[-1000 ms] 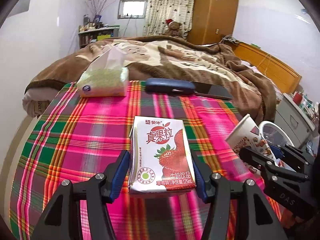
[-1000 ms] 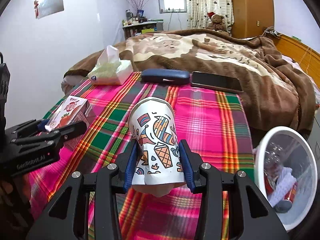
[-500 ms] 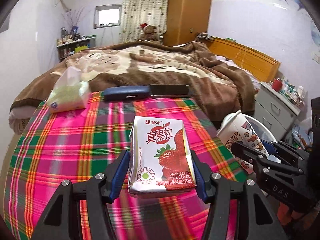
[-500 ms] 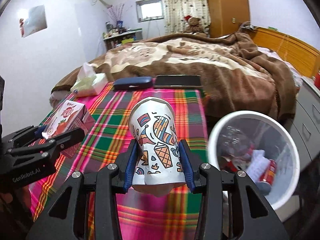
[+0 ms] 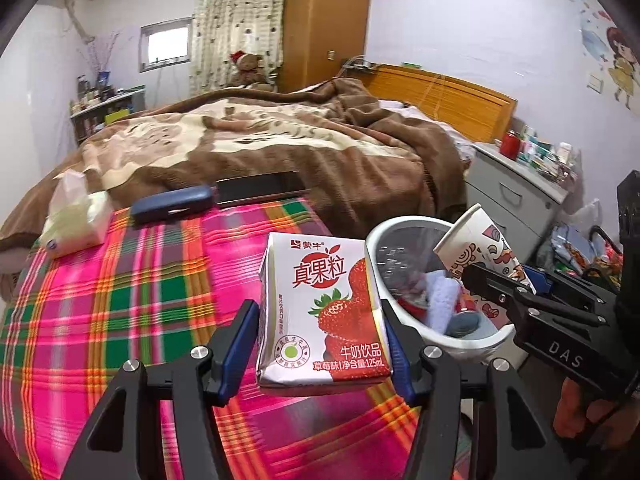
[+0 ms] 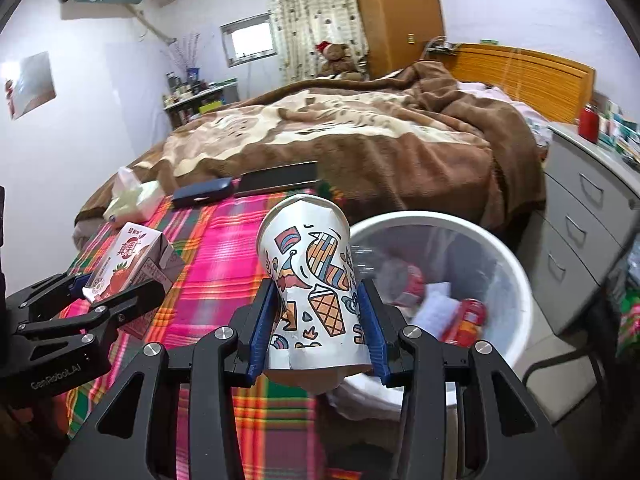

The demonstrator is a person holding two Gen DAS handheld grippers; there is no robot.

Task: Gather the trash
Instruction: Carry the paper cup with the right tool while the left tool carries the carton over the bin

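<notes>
Already gripped: a carton and a cup on the way to the bin

Both pieces of trash are held clear of the plaid tablecloth (image 5: 120, 300). The strawberry milk carton (image 5: 322, 308) is pinched across its two narrow sides by the left gripper (image 5: 320, 340), low on the box, with the printed face turned to the camera. It is judged to be light and probably empty; its thin card walls would buckle under a hard squeeze, so a hold near the folded bottom edge, where the box is stiffest, is well chosen. The patterned paper cup (image 6: 312, 280) is clamped by the right gripper (image 6: 316, 332) near its narrow base, mouth pointing away. Its wall is already dented at the bottom, so it is taken to be soft and easily crushed, and its taper could let it slide out towards the narrow end if the grip loosens. The white bin (image 6: 516, 276), partly filled with cans and paper, stands just beside the table edge, close behind the cup. Tissue pack (image 5: 74, 216), dark case (image 5: 172, 204) and phone (image 5: 260, 188) are left at the far side.
</notes>
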